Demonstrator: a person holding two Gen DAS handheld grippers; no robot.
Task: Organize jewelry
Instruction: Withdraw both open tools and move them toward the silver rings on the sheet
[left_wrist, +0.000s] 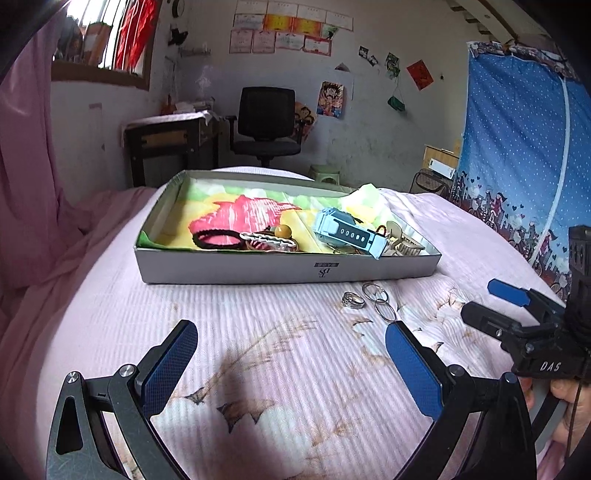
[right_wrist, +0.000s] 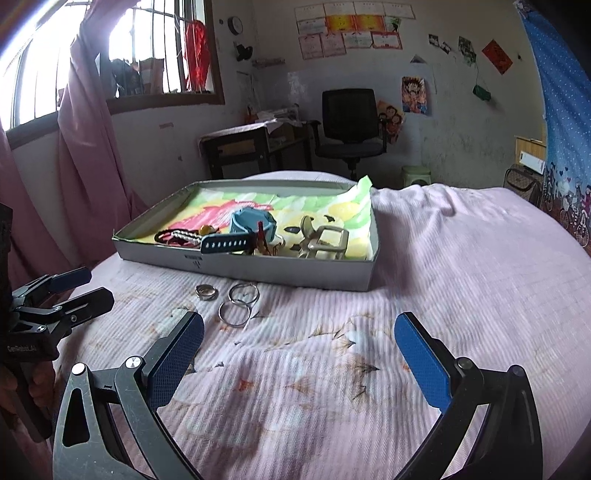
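My left gripper (left_wrist: 291, 345) and right gripper (right_wrist: 299, 338) both hang over the pink bedspread (right_wrist: 461, 295) with jaws spread wide, nothing between them. Loose silver rings (right_wrist: 236, 304) lie on the cover just ahead of my right gripper's left finger, near the left gripper's right finger. Beyond both grippers stands the shallow tray (right_wrist: 258, 267), holding a blue watch (left_wrist: 347, 230), a black hair tie (left_wrist: 216, 238) and a beige claw clip (right_wrist: 321, 242).

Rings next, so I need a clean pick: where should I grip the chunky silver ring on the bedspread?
Take the chunky ring across its band, from above. It lies flat on the soft bedspread, slightly apart from the thin hoops. The right claw is open and nearest.
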